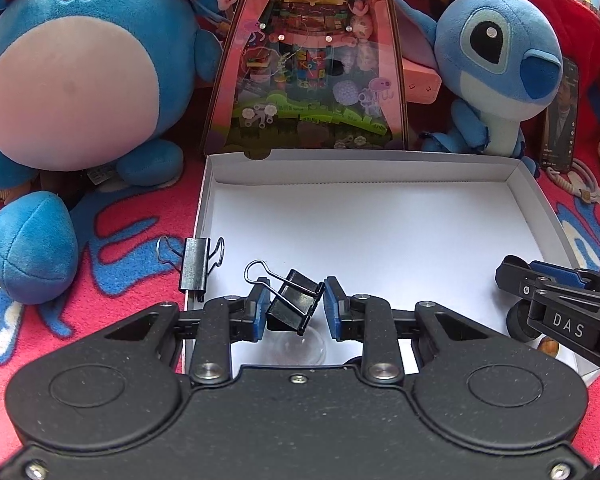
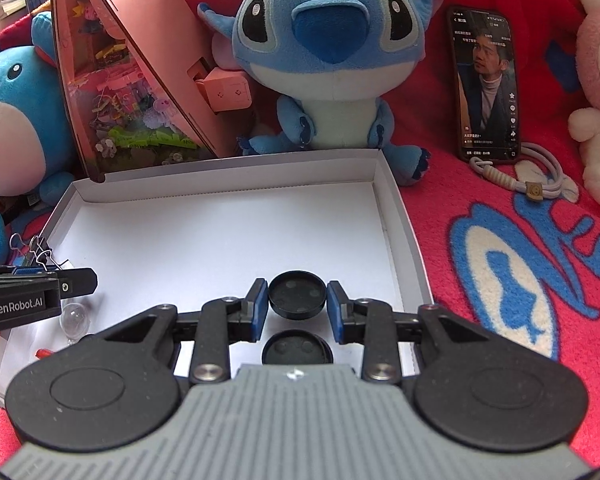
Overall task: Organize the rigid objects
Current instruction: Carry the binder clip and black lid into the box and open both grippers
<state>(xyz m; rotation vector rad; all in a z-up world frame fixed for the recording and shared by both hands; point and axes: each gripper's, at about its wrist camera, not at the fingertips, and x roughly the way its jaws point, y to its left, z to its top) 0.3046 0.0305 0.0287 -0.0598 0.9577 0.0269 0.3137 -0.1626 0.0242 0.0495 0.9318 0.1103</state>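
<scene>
The left tool (image 1: pixel 295 305) grips a black binder clip (image 1: pixel 296 303) between its blue pads, tilted, just above the near-left corner of a shallow white box (image 1: pixel 380 168). The right tool (image 2: pixel 297 303) is clamped on a round black cap (image 2: pixel 297 295), held over the box's near edge above a second black cap (image 2: pixel 297 349) lying on the box floor.

A second binder clip (image 1: pixel 196 265) straddles the box's left wall; a clear glass bulb (image 2: pixel 74 319) lies inside near that corner. The box sits on a red patterned blanket (image 2: pixel 500 240), with a blue plush toy (image 2: pixel 320 52) and a propped phone (image 2: pixel 486 84) beyond.

Setting each piece down cleanly likely means lowering until it nearly touches the floor before releasing, placing the clip clear of the bulb and the cap beside, not atop, its twin.
</scene>
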